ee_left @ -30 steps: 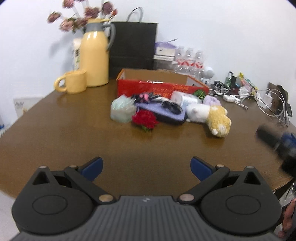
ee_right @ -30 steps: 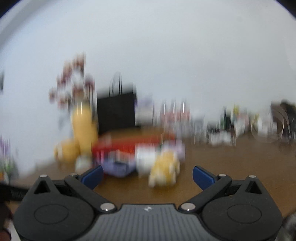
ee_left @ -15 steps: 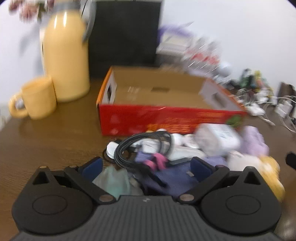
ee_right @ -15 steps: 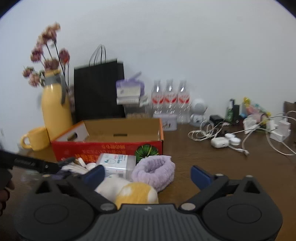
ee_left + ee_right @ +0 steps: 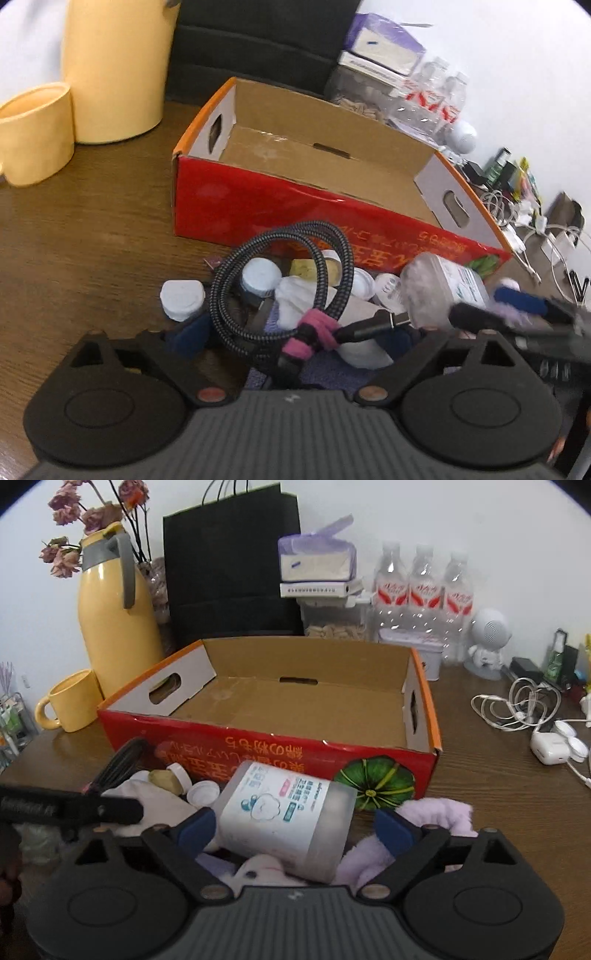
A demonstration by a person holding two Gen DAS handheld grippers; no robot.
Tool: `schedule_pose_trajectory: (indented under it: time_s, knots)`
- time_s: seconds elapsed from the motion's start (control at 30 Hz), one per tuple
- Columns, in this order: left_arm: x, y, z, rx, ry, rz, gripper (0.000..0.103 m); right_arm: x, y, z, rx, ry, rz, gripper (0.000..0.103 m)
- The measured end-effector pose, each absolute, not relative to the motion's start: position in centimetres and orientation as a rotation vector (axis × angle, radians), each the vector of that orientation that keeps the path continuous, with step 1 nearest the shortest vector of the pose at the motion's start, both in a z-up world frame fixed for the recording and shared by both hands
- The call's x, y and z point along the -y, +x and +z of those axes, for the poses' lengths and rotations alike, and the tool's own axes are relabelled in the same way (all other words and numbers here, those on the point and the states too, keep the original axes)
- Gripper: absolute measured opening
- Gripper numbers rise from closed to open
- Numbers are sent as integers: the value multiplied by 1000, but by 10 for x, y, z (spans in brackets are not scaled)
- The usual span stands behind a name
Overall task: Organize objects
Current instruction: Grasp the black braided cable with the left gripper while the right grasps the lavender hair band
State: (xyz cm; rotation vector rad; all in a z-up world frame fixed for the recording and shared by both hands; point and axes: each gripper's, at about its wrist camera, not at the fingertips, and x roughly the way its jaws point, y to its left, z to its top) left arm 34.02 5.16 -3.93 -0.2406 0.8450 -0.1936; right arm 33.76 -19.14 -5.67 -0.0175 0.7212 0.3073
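a dark brown wooden table (image 5: 498,797) spreads ahead of the gripper, backed by a plain white wall (image 5: 424,513) in soft, even light.

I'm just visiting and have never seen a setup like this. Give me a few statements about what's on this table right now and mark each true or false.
1. The red cardboard box is empty inside. True.
2. The white-labelled container stands upright. False: it lies on its side, between the open fingers of the right gripper.
3. The yellow mug sits beside the yellow jug. True.
4. The coiled braided cable is already in the box. False: it lies in the pile in front of the box, ahead of the left gripper.
5. The black paper bag lies flat. False: it stands upright behind the box.
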Motion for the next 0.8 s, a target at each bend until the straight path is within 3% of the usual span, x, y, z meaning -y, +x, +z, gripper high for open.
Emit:
schedule_pose_trajectory:
  time_s: [0.03,0.07,0.17,0.27,0.3,0.33,0.37,0.43,0.53,0.6,0.63,0.67,0.7,0.73,0.8]
  knots:
    - [-50,336,-38,-830,-210,-186,57,192,343,-59,-746,-9,318,100]
    - [-49,334,-36,-820,-211,-207,49,192,350,-61,-785,-10,330,101]
    - [-48,325,-29,-803,-192,-194,45,198,359,-63,-828,36,343,100]
    - [-43,315,-29,-774,-157,-179,36,202,351,-58,-796,56,345,74]
    - [-41,309,-26,-760,-131,-170,33,203,348,-57,-781,56,334,58]
    - [-40,303,-23,-745,-108,-162,25,205,343,-56,-771,65,330,40]
    - [-40,295,-19,-724,-89,-154,18,208,343,-57,-774,75,322,35]
    - [-38,281,-8,-683,-70,-171,1,212,335,-60,-764,78,305,12]
    - [-34,262,3,-662,-52,-207,1,215,322,-57,-751,76,310,4]
    - [-29,252,3,-668,-24,-236,5,216,314,-52,-743,79,317,8]
    - [-27,250,1,-677,-13,-243,19,219,310,-48,-732,93,317,17]
    - [-26,250,-1,-687,-8,-238,47,223,308,-44,-731,114,311,28]
    - [-26,251,-2,-688,-4,-226,65,225,309,-40,-738,123,309,51]
    - [-26,255,-3,-678,-1,-217,91,230,307,-36,-727,141,308,59]
    - [-22,265,1,-651,12,-206,94,235,306,-27,-694,150,293,63]
